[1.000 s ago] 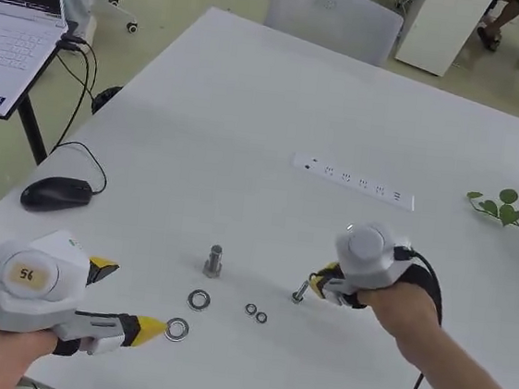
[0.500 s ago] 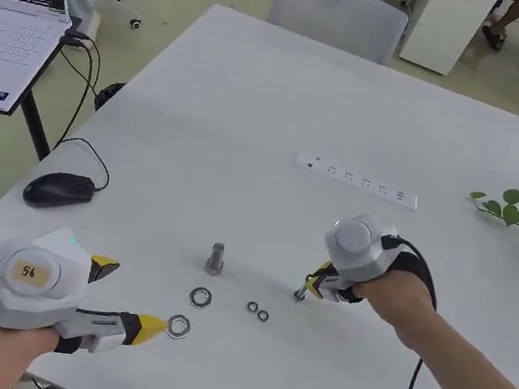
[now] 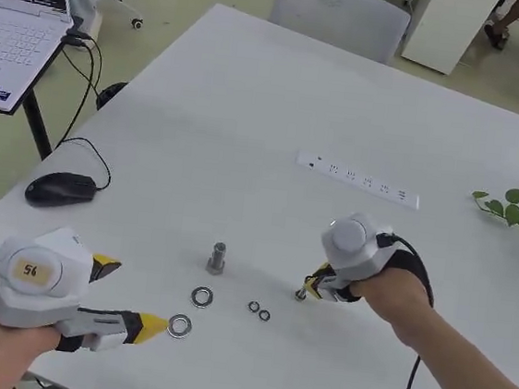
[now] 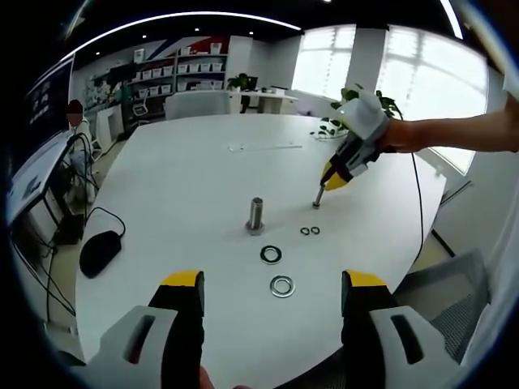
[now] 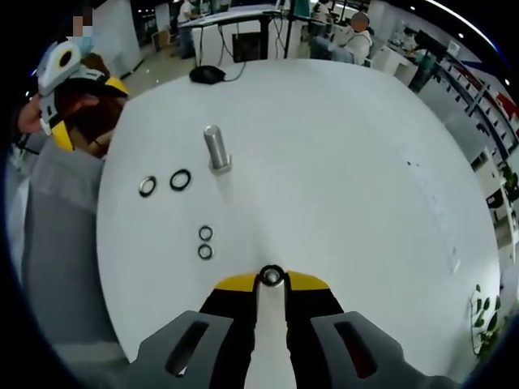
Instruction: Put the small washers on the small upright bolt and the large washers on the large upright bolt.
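While the right gripper (image 3: 313,287) is clamping its 2 jaws narrowly on the small bolt (image 3: 301,295), the bolt's lower end is touching the white table (image 3: 250,110). In the right gripper view, the bolt's other end is showing between the yellow jaw tips.

The left gripper (image 3: 133,294) is holding its jaws wide apart with nothing between the pads, and is hovering at the near edge of the table. Its lower jaw tip is lying just beside the nearer large washer (image 3: 179,325); contact cannot be confirmed.

The second large washer (image 3: 201,296) is lying flat between that washer and the large bolt (image 3: 217,258). The large bolt is standing upright on its head, with nothing on its shaft.

2 small washers (image 3: 259,311) are lying flat, side by side and almost touching, between the large washers and the small bolt. All 4 washers are resting on the table.

A power strip (image 3: 358,180) is lying well beyond the bolts. A black mouse (image 3: 59,189) is sitting at the left edge of the table, and a laptop (image 3: 13,20) is standing open on a separate stand further left.
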A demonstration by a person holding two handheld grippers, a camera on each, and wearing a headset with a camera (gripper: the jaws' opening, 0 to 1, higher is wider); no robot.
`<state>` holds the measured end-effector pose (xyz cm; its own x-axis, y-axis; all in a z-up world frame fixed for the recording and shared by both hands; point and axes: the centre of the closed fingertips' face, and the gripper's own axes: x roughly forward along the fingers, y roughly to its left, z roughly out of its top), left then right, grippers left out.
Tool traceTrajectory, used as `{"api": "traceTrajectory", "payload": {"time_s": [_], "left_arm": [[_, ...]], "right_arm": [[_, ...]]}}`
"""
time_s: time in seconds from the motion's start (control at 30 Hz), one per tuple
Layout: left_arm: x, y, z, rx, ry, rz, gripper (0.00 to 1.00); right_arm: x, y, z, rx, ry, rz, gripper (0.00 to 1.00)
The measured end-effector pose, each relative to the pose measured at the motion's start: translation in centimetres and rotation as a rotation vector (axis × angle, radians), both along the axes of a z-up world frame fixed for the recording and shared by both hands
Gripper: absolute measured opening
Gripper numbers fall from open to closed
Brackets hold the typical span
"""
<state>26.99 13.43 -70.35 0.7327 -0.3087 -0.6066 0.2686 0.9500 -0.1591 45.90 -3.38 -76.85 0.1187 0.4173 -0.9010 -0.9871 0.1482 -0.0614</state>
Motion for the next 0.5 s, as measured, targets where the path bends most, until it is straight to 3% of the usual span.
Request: {"api": "traceTrajectory", "payload": {"time_s": [0.23, 0.5], "left_arm": [[-0.1, 0.1, -0.1, 0.000, 0.003, 0.002, 0.68], [-0.2, 0.2, -0.2, 0.001, 0.005, 0.007, 0.68]], "right_arm": [[-0.1, -0.1, -0.6, -0.019, 0.010, 0.002, 0.13], [0.1, -0.3, -2.4, -0.034, 0.032, -0.028, 0.13]]}}
